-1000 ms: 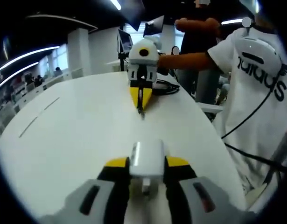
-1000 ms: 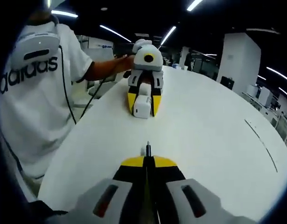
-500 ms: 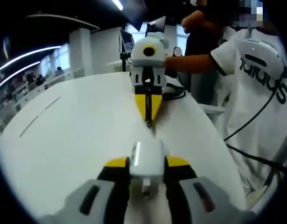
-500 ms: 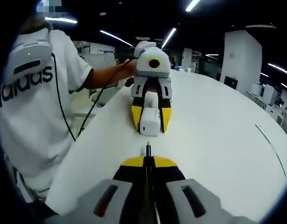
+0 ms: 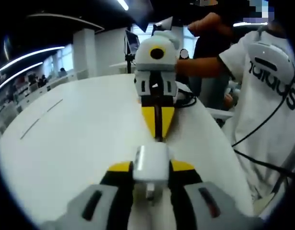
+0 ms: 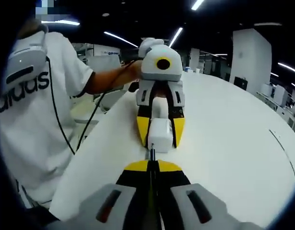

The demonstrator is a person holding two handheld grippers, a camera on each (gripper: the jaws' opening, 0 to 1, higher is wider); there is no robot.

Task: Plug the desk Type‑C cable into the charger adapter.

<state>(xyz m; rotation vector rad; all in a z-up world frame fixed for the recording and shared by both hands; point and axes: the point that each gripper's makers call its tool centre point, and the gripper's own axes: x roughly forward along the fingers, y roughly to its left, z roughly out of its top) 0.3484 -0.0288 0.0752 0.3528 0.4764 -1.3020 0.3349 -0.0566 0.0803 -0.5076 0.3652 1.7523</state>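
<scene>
**Plug lined up with adapter**

My left gripper (image 5: 151, 167) clamps the adapter (image 5: 152, 163) at lower centre. My right gripper (image 6: 151, 165), jaws pinched on the plug (image 6: 152, 153), points its long axis straight at the adapter's face (nearly touching), over the table (image 6: 224, 143).

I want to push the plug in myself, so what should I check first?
1. White charger adapter held firmly between the left gripper fingers: ok.
2. Cable plug pinched in the shut right gripper, tip sticking out: ok.
3. Plug tip pointing straight at the adapter's face: ok, roughly centred in the right gripper view.
4. Plug already inside the port: cannot tell; the tip meets the adapter's edge.
5. Port opening visible and clear: cannot tell.
6. White table free beside the grippers: ok.
</scene>
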